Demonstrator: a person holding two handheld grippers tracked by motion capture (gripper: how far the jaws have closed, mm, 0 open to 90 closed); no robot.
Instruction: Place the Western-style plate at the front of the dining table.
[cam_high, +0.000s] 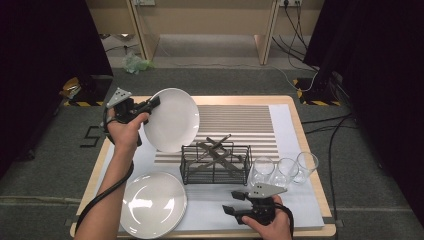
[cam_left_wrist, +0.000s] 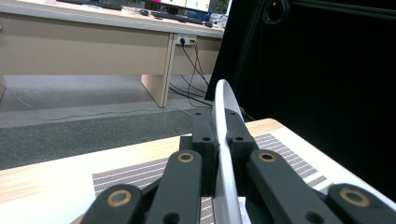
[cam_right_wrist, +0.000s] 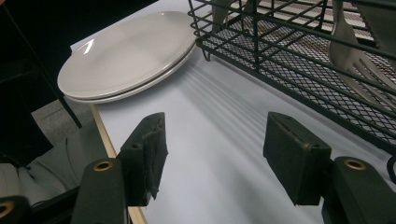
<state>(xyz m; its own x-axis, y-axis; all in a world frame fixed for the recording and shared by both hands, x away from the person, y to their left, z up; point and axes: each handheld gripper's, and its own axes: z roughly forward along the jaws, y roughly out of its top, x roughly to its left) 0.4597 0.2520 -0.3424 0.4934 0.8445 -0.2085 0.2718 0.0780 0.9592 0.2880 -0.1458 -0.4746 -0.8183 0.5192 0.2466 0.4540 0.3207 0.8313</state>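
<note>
Pinching plate (cam_left_wrist: 223, 140) rim, left gripper (cam_left_wrist: 218, 135)

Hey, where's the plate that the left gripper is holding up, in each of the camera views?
High view: the held plate is upper left of centre, tilted up, its rim clamped in the left gripper.
Left gripper view: edge-on, a thin white arc between the jaws, centre.
Right gripper view: not in it.
Shared landmark: the striped mat, also behind the jaws.
</note>
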